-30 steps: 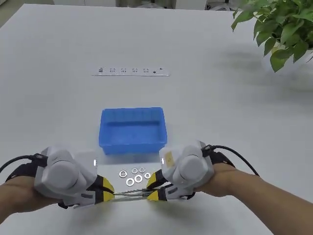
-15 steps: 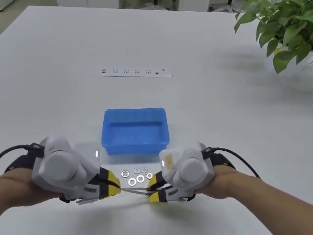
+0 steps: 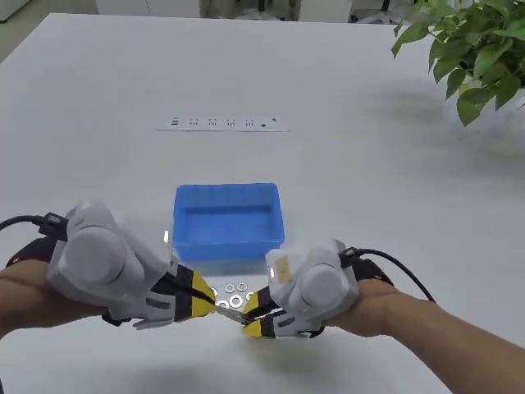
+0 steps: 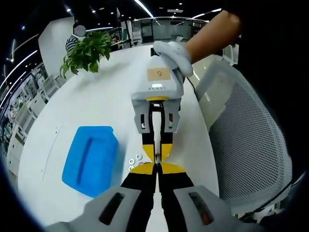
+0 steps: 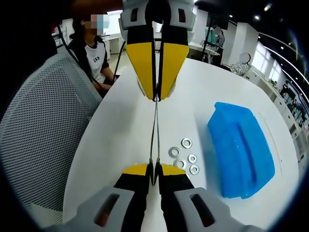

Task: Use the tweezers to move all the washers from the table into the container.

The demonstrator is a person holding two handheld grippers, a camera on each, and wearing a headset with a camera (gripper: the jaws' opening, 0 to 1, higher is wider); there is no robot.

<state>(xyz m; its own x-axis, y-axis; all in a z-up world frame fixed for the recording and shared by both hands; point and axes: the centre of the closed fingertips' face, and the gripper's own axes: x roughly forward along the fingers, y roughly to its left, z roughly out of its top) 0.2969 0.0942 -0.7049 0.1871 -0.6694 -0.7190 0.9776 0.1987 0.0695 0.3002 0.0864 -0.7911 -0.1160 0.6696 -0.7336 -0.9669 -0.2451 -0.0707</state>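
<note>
White table (image 3: pixel 369 205) took most of the head view. One plant (image 3: pixel 467 49) stood at the far right corner, and one power strip (image 3: pixel 223 124) lay far centre.

One blue container (image 3: pixel 228 215) sat open in mid-table with nothing in it that I could see. Its long side faced me.

I held two grippers low in front of it. The left gripper (image 3: pixel 207 301) was pressed together on one end of the tweezers (image 5: pixel 155 125), and the right gripper (image 3: pixel 251 317) was pressed together on the other end. It was one pair of tweezers, slung between the two sets of jaws just above the table. I could not tell which end was the tip.

The key relation was this: the tweezers' long axis ran left to right between my hands, roughly parallel to the container's near wall. The washers (image 5: pixel 186 142) lay flat on the table just beyond that line, between the tweezers and the container and near its wall.

I counted five washers in the right gripper view, in a loose cluster. Fewer showed in the head view, and the jaws may have hidden more. No washer was picked up yet.

I judged both grippers about equally near the cluster. The coming move would need the tweezers freed at one end and turned forward to point at the washers.
</note>
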